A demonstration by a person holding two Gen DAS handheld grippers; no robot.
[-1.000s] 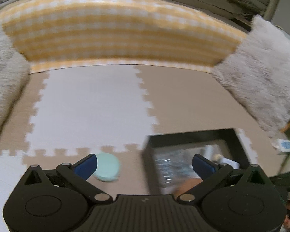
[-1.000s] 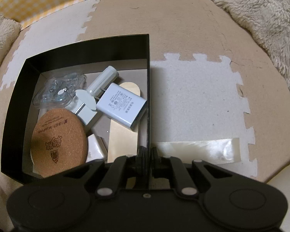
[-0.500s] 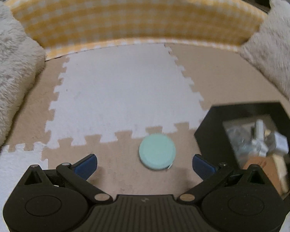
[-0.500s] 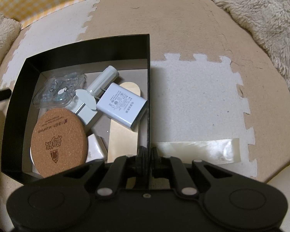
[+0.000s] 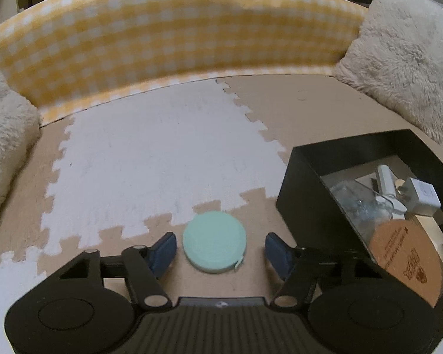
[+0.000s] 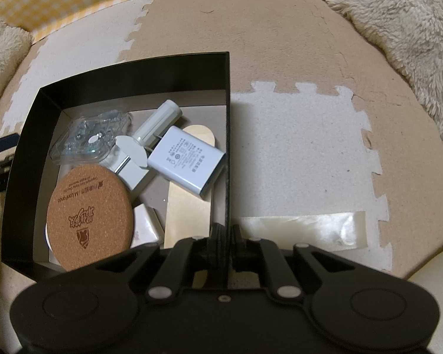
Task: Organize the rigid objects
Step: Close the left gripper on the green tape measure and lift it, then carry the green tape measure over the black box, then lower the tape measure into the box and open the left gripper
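Print on the round brown cork coaster [image 6: 89,216] in the black box [image 6: 228,94]: it shows upside down in the right wrist view, with "MLonFonda" legible along one line, small Chinese characters beside it, big brush-style Chinese characters and a small emblem underneath. The white rectangular charger block [image 6: 186,159] carries grey specification print and round certification marks, too small to read. In the left wrist view, the coaster's lettering [image 5: 404,261] is blurred.
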